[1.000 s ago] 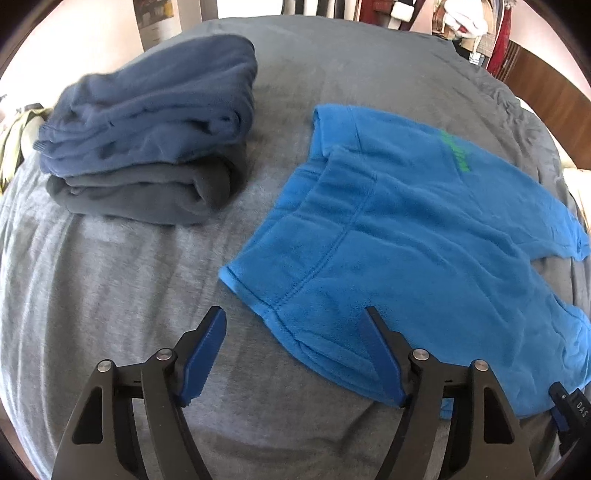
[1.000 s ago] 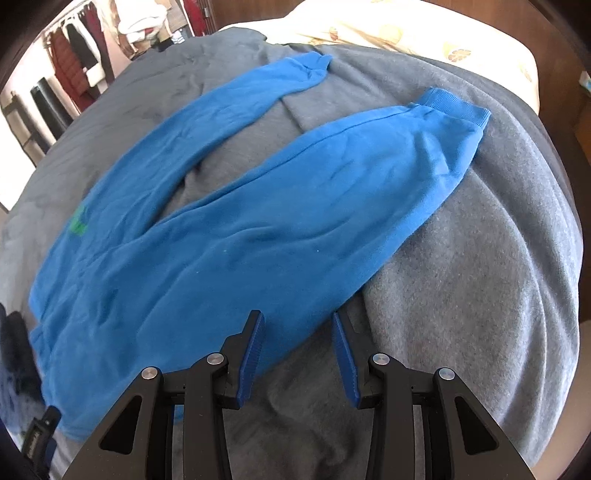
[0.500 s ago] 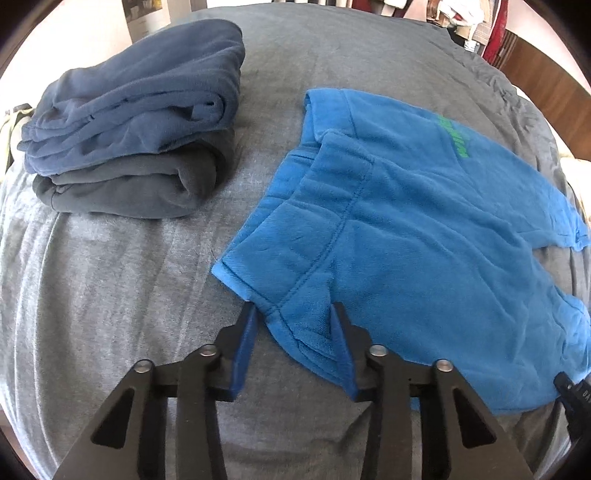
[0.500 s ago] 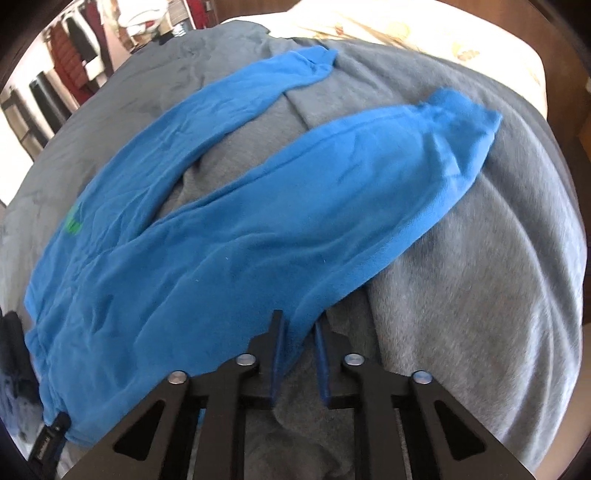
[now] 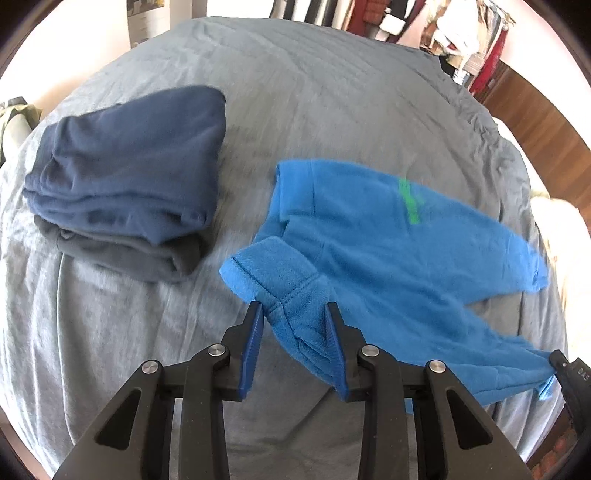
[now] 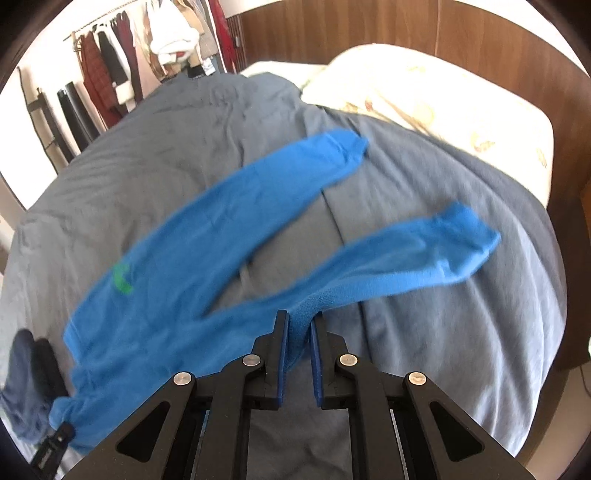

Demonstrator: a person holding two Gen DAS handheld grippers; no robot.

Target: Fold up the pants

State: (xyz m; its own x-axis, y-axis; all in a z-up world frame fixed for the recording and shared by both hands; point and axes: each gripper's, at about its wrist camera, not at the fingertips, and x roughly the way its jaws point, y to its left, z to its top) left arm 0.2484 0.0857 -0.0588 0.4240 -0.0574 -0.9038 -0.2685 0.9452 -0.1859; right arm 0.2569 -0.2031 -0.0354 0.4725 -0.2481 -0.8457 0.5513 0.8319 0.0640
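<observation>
Bright blue fleece pants (image 5: pixel 388 236) with a small green mark lie on a grey bed cover (image 5: pixel 314 74). My left gripper (image 5: pixel 295 314) is shut on the near waistband corner and holds it lifted off the cover. In the right wrist view the pants (image 6: pixel 207 236) show with both legs spread apart. My right gripper (image 6: pixel 299 325) is shut on the edge of the near leg (image 6: pixel 424 258), which hangs raised above the cover. The far leg (image 6: pixel 295 166) lies flat.
A stack of folded dark blue and grey garments (image 5: pixel 129 177) sits on the cover left of the pants. A cream pillow (image 6: pixel 424 99) and wooden headboard (image 6: pixel 369 29) lie beyond the legs. Clothes hang on a rack (image 6: pixel 110 66) at the far left.
Both grippers closed on the pants and lifted: the left one raised the waistband corner, the right one raised the near leg, which has bunched and narrowed.
</observation>
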